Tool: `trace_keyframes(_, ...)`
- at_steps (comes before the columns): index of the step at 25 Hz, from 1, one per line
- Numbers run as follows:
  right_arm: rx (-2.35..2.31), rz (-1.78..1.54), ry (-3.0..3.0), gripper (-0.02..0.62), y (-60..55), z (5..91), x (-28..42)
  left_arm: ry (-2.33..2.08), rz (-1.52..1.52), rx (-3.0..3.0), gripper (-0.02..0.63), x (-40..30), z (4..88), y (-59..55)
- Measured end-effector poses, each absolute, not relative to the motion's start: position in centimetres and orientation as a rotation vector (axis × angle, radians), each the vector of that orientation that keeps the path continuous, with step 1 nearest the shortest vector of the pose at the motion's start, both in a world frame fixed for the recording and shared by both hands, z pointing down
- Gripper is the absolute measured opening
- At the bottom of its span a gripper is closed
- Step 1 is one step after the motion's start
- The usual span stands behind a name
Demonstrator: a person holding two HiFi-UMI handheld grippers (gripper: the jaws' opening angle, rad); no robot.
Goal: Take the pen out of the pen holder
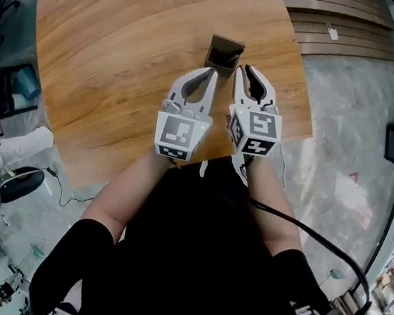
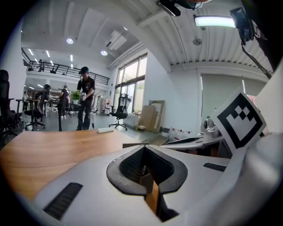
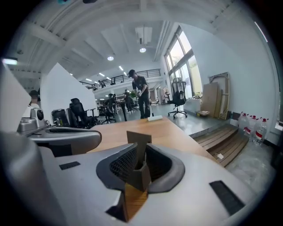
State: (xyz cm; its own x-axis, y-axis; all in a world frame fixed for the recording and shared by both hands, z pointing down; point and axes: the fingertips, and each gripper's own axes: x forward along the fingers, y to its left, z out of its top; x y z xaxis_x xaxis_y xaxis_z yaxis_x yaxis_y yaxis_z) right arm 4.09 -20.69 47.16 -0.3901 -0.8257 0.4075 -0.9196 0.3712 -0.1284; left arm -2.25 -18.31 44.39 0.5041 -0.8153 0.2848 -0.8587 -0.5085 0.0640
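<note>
Black cloth of the person's top (image 1: 190, 260) fills the near edge of the head view, and a dark cable (image 1: 315, 241) curves off to the right beside it. Just beyond, the two grippers sit side by side over the near edge of the table (image 1: 122, 71), a warm wooden top with wavy grain and rounded corners. Both are pale grey moulded plastic with black, mesh-textured pads.

The left gripper (image 1: 213, 72) has its jaws drawn together, and the tips meet in a point around an empty loop. The right gripper (image 1: 247, 69) has its tips a narrow slit apart, with nothing clamped. Through that slit its own view shows the pen holder (image 1: 225, 53).

The holder is a small, dark brown, square-sided box standing upright on the table just ahead of both sets of tips. Whether either touches it I cannot tell. Its inside is in shadow, and what it holds cannot be made out.

Past the table lie a mottled grey concrete floor (image 1: 344, 136) and a run of slatted wooden steps (image 1: 337, 24). Farther off, the gripper views show an open office with black swivel chairs (image 3: 79, 112), a standing person (image 3: 140, 95) in dark clothes, tall windows (image 3: 183, 57) and a white ribbed ceiling (image 2: 177, 39). Distant detail is small and bent by the lens.
</note>
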Motion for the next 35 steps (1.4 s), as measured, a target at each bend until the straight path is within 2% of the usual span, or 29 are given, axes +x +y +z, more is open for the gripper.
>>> trace_keyframes(8, 1.561, 0.591, -2.262, 0.017, -24.2, 51.5, 4.7, -1.422, 0.362, 2.485, 0.000, -1.6, 47.6, -20.1)
trace_keyframes(35, 1.598, 0.645, -2.238, 0.017, -25.0, 51.8, 3.9, -1.384, 0.396, 2.446, 0.000, -1.6, 49.8, -20.2)
